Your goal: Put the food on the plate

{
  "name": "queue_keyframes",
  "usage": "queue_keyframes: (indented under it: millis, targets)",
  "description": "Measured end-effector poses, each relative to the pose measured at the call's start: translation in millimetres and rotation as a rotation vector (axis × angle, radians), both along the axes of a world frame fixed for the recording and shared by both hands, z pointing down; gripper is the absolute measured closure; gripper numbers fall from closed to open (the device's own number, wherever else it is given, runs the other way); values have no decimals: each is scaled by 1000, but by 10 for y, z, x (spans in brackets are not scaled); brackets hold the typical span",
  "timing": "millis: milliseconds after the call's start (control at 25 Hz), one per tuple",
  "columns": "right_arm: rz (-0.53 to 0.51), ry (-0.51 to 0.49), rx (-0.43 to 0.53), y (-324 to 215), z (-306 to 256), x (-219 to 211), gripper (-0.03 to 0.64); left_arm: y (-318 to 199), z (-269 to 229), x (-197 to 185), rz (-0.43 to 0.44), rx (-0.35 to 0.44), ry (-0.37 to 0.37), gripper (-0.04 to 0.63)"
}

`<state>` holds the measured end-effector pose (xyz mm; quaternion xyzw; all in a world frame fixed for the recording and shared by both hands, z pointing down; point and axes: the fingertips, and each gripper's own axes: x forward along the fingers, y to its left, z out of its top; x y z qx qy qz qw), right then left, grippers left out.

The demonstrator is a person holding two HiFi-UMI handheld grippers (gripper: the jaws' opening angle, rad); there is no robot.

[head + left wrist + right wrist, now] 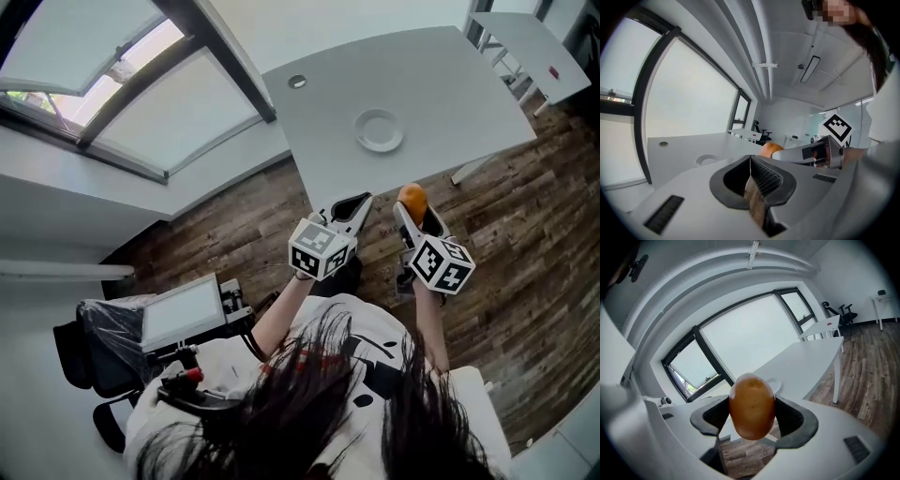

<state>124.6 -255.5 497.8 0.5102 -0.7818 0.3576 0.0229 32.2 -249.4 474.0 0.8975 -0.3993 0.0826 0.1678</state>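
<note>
An orange-brown potato-like food item [752,406] sits clamped between the jaws of my right gripper [753,414]. In the head view the same food [412,198] shows at the tip of the right gripper [413,204], held over the wooden floor just short of the table's near edge. A small round white plate [380,130] lies on the white table [441,84], ahead of both grippers. My left gripper [354,202] is beside the right one, jaws pressed together with nothing between them. The left gripper view shows the plate [708,161] low at left and the food [771,149] to the right.
The table has a round cable hole [297,82] near its far left. A second white table [530,47] stands at the far right. A chair with a monitor [183,311] is behind me at the left. Large windows [112,75] run along the left.
</note>
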Motion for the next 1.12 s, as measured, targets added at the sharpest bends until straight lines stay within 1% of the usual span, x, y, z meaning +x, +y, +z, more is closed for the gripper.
queue_keyframes:
  millis: [200,400,520,680,840,1000,1120]
  targets:
    - [-12,13,3,-203,11,-129,313,-228,29,-107,-5,1,-1,589]
    - [-2,37,-32,-769,87,-374,313,-868,149,-345,7,-37,25,589]
    - [9,53,-49,-971,154,-428,313,-1109,208,-388,26,-49,34,589]
    - [22,83,-70,-1164,246,-440,313,-1315,277,-389,50,-64,42,589]
    - [5,111,-87,-1328,341,-457,313,-1447,334,-380,56,-76,44,589]
    - [-22,130,-93,-1515,404,-469,313,-1558,365,-368,42,-83,45,589]
    - [-68,162,-86,-1710,451,-468,313,-1638,405,-346,16,-93,48,589]
